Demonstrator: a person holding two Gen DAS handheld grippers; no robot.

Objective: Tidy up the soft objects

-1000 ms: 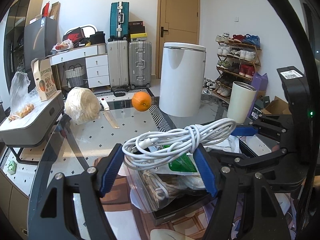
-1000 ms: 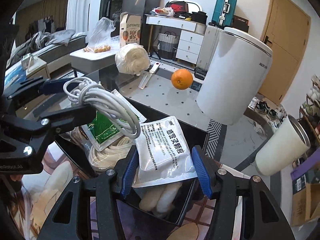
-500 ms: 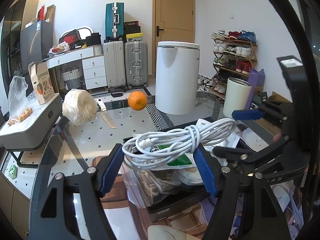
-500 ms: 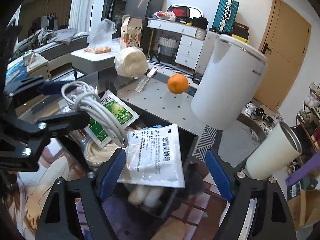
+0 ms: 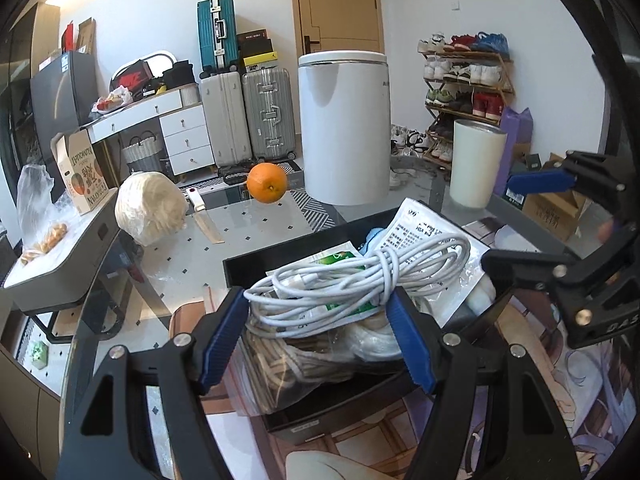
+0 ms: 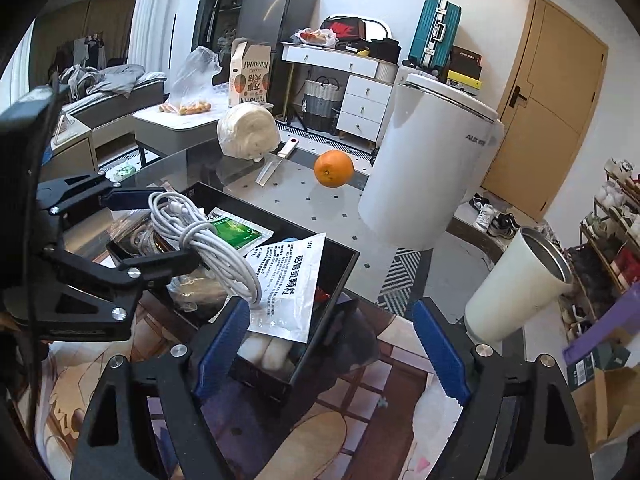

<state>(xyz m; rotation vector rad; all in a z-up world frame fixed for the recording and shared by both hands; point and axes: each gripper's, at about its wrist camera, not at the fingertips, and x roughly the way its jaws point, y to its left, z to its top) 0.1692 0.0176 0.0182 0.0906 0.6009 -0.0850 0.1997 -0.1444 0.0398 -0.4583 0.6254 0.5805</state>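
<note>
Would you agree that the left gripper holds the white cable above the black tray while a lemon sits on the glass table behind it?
Not quite: the fruit behind the black tray is an orange, as the left wrist view shows. The left gripper does hold the white cable there.

Both views are bright and evenly lit, with soft daylight and no hard shadows. A warm glow washes the wall [image 5: 132, 12] above the fridge [image 5: 64, 96] in the left view. The glass table [image 6: 320, 208] reflects the pale floor and shows mild glare beside the orange [image 6: 333, 168]. Straight lines bow strongly toward the black round borders, the door [image 6: 560, 92] included. Focus is sharp throughout; only the picture edges smear slightly.
</note>
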